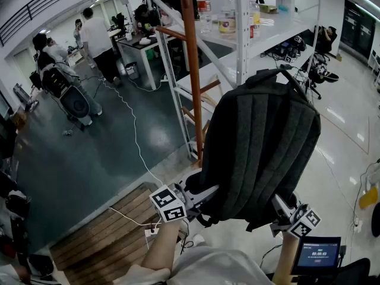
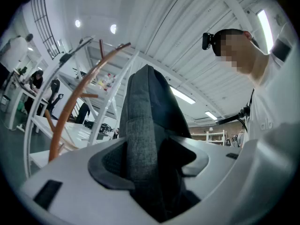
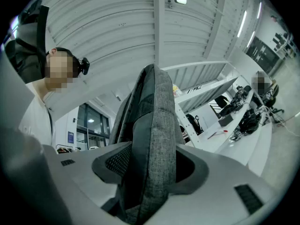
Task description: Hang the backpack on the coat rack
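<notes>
A dark grey backpack (image 1: 261, 147) hangs upright in the air, back panel toward me, its top handle (image 1: 270, 75) uppermost. My left gripper (image 1: 199, 198) is shut on its lower left side and my right gripper (image 1: 279, 209) is shut on its lower right side. In the left gripper view the backpack (image 2: 145, 125) fills the gap between the jaws of the left gripper (image 2: 150, 165). The right gripper view shows the same fabric (image 3: 152, 135) pinched in the right gripper (image 3: 150, 168). The brown wooden coat rack (image 1: 191, 58) stands just left of and behind the backpack, with a peg (image 1: 169, 33) pointing left.
A white metal shelf frame (image 1: 240, 28) with bottles stands right behind the rack. A wooden pallet (image 1: 113, 230) lies on the floor at lower left, with a white cable (image 1: 133, 129) trailing past it. Several people stand at tables at the back left. A small screen (image 1: 317, 254) sits at lower right.
</notes>
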{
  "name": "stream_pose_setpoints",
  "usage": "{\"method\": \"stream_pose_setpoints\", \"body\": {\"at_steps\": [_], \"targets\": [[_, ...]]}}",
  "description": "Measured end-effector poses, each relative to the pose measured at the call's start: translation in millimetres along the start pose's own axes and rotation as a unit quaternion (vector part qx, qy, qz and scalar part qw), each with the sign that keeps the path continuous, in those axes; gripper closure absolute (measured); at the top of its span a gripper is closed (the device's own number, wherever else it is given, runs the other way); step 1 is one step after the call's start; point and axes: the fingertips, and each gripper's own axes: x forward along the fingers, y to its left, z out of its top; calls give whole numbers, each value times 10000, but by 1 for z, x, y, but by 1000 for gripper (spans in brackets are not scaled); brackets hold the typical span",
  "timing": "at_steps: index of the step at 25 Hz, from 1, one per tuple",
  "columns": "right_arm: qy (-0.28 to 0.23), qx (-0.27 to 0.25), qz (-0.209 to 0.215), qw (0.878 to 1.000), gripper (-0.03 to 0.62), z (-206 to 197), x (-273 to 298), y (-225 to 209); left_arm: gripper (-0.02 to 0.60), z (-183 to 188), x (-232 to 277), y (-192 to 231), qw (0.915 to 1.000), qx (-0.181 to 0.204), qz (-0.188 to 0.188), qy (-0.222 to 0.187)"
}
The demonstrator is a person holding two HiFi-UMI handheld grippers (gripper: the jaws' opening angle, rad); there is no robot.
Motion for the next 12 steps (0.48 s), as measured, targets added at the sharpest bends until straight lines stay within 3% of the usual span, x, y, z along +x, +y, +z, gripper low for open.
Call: {"method": "stream_pose_setpoints", "body": {"at_steps": [7,12], "targets": [[248,54,539,9982,361,-39,130,32,324,43,-92,83,9977,189,616,-191],[444,184,1003,9938,361,-57,181,44,324,56,-135,107,9927,270,1129,-331]]}}
